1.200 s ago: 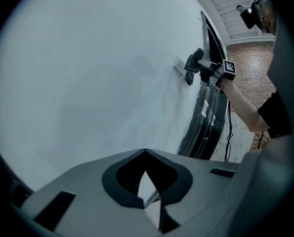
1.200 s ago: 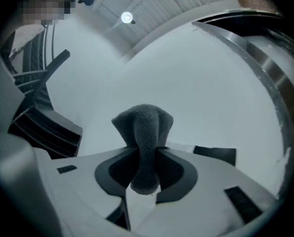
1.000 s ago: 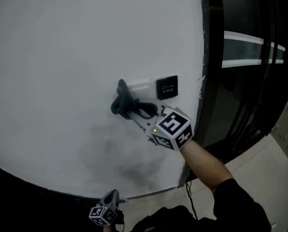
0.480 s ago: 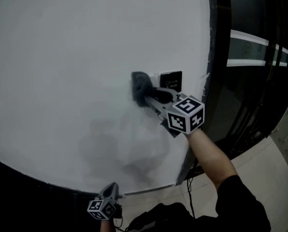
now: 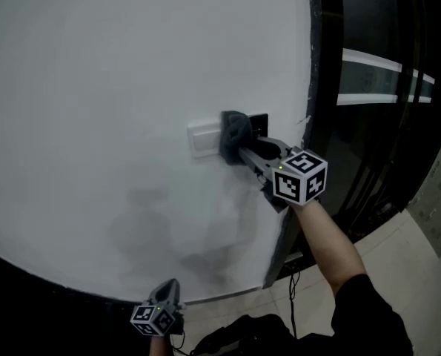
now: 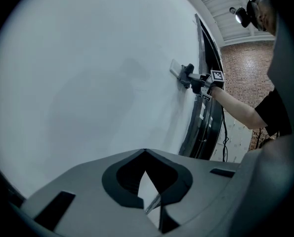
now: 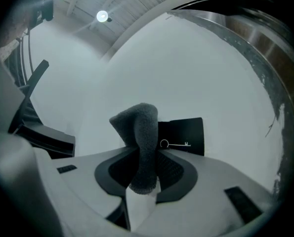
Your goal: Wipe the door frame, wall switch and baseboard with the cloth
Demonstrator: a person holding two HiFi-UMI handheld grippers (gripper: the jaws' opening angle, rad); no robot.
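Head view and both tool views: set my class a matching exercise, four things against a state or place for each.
Things
1 cloth
2 white switch
3 black plate
4 left tool

States or places
a shut, empty
b just left of the cloth
c clamped in the right tool, against the wall
d partly hidden behind the cloth

Pairs: 1c, 2b, 3d, 4a

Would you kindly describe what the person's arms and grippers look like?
Both the left gripper and right gripper are grey with dark-lined jaws, each carrying a cube of black-and-white square markers. The right arm wears a black sleeve.
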